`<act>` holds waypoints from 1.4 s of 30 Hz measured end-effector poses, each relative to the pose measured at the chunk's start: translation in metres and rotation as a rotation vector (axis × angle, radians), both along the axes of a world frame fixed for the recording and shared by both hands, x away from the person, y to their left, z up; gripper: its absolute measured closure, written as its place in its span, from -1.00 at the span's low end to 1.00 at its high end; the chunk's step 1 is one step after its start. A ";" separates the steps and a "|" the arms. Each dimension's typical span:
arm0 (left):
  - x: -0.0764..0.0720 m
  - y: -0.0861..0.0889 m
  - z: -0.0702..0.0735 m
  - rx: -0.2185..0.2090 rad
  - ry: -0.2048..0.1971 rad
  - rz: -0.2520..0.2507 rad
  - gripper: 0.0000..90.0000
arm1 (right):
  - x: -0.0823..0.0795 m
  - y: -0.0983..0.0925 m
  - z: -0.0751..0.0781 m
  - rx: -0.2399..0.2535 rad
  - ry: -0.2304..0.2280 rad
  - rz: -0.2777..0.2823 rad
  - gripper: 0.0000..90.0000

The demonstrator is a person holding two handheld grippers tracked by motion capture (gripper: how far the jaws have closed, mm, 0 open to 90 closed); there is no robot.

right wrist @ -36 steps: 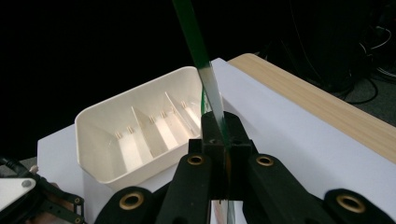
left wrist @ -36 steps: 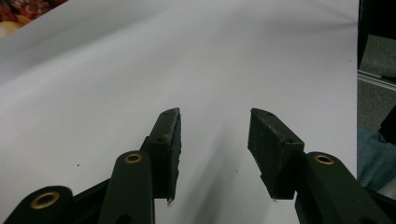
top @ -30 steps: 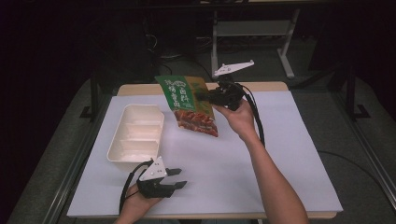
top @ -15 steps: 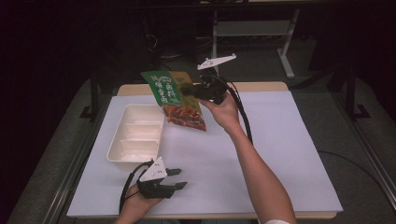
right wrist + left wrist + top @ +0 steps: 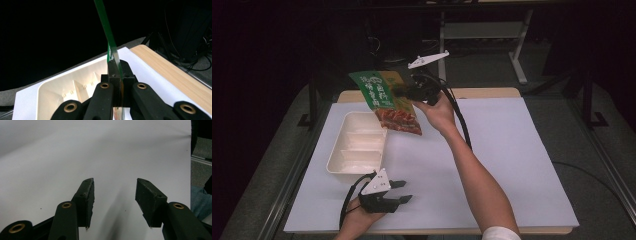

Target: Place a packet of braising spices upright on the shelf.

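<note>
High view: right gripper (image 5: 404, 92) at table's 12 o'clock, pinching green snack packet (image 5: 387, 100), packet hanging tilted in air above far right corner of white tray (image 5: 357, 145). Left gripper (image 5: 404, 191) at 7 o'clock, low over white table cover (image 5: 512, 150), jaws just been opening, nothing between.

Left gripper view: jaws spread, bare cover beneath.

Right gripper view: jaws pressed on packet edge (image 5: 110, 42); tray (image 5: 50, 87) at 8 o'clock.

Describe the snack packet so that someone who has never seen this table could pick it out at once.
Start at the white table cover and find the cream compartment tray at its left. Just above the tray's far right corner, the snack packet hangs in the air, clamped in the right gripper. It is the one green, printed thing, with reddish food showing below.
</note>
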State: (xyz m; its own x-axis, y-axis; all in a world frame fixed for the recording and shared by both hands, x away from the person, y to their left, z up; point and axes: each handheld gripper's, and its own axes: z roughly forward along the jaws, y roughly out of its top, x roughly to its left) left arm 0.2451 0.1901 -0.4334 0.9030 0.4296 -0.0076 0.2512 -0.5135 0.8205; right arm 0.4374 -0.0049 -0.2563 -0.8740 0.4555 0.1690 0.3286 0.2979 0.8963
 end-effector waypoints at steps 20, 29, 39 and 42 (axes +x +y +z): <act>0.000 0.001 0.000 -0.001 0.003 0.003 0.06 | 0.015 0.051 0.000 -0.007 -0.022 0.045 1.00; 0.000 0.002 0.000 -0.003 -0.002 0.008 0.04 | 0.016 0.069 0.001 -0.019 -0.032 0.064 1.00; 0.000 0.002 0.000 0.001 -0.005 0.005 0.01 | 0.024 0.086 -0.008 -0.001 -0.017 0.058 1.00; 0.000 0.002 0.000 0.005 -0.008 0.005 0.01 | 0.028 0.089 -0.013 0.009 -0.007 0.050 1.00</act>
State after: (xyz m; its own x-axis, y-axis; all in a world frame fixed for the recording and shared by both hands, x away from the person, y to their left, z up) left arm 0.2454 0.1924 -0.4333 0.9008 0.4343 0.0017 0.2475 -0.5165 0.8197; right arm 0.4656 0.0841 -0.2690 -0.8969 0.4096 0.1666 0.3069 0.3055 0.9014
